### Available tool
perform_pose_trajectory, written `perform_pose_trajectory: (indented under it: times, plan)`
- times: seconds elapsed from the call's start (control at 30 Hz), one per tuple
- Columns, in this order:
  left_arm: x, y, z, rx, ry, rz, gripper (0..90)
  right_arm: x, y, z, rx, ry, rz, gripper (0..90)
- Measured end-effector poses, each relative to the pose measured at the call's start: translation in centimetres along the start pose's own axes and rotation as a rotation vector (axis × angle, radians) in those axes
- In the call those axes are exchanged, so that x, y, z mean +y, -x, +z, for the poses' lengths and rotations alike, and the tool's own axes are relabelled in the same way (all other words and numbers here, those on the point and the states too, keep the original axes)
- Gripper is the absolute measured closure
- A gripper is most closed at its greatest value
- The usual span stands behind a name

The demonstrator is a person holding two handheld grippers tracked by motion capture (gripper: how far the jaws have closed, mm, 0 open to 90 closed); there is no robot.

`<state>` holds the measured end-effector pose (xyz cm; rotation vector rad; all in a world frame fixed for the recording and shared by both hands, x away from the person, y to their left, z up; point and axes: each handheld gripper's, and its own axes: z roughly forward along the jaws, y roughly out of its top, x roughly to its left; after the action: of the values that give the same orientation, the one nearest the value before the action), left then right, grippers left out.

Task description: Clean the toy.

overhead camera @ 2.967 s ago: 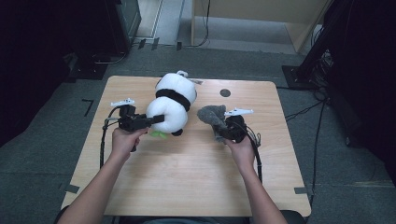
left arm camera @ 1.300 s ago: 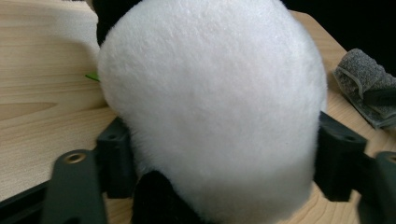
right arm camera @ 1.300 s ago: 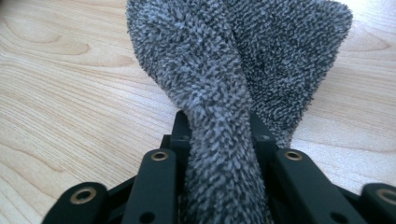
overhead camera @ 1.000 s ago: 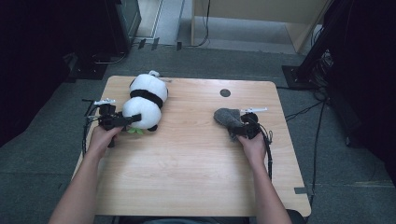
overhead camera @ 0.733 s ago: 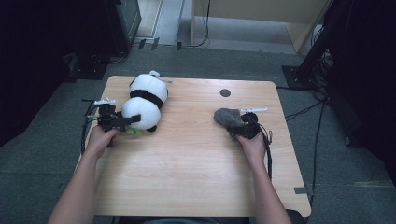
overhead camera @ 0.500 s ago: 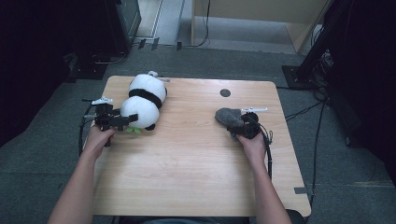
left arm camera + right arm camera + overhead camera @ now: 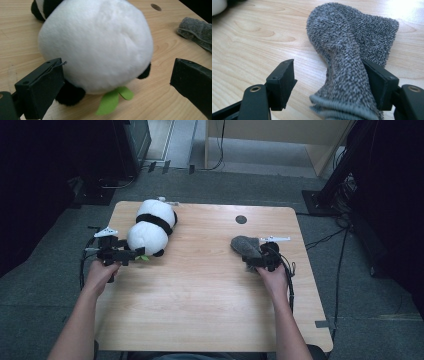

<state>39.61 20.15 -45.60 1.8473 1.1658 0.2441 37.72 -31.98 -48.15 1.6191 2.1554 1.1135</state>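
Note:
A white and black panda plush (image 7: pixel 150 227) lies at the table's left, with a green felt leaf (image 7: pixel 112 98) under its rump. My left gripper (image 7: pixel 125 254) sits just left of it. Its jaws have just been opening and stand wide, and the plush (image 7: pixel 100 45) is ahead of them, untouched. A grey sock (image 7: pixel 245 245) lies at the right. My right gripper (image 7: pixel 252 262) has just been opening around the sock's cuff (image 7: pixel 347 82). One jaw stands clear of the fabric while the other still rests against it.
A round dark hole (image 7: pixel 241 219) is set in the wooden tabletop (image 7: pixel 200 290) near its far edge. Cables trail over the floor to the right of the table. The sock (image 7: pixel 197 30) appears far off in the left gripper view.
Both hands have carried plush and sock apart from the table's middle. The left gripper let go of the panda and drew back slightly. The right jaws spread around the sock.

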Motion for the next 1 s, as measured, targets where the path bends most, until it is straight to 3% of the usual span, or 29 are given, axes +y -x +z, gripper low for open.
perform_pose_trajectory:
  times: [0.17,0.3,0.37,0.6,0.9,1.0]
  plan:
    - [-0.3,1.1,-1.0,0.000,0.022,0.023,0.0,-0.4,-0.4,-1.2,-0.015,0.026,-0.030,29.1]
    - [-0.6,2.2,-1.2,-0.025,0.020,0.060,0.0,-0.9,-0.5,-2.2,0.000,0.047,-0.033,28.8]
    - [-0.6,2.9,-1.3,-0.032,0.019,0.098,0.0,-1.1,-0.7,-2.7,-0.002,0.046,-0.047,28.9]
    - [-0.6,5.0,-1.4,-0.078,0.028,0.135,0.0,-1.5,-2.0,-4.8,-0.014,0.082,-0.091,28.8]
    - [-1.1,7.4,-1.2,-0.142,0.036,0.167,0.0,-2.6,-4.3,-6.0,0.026,0.088,-0.133,28.9]
    - [-1.4,8.2,-0.7,-0.151,0.019,0.190,0.0,-2.9,-5.4,-5.6,0.064,0.083,-0.152,28.9]
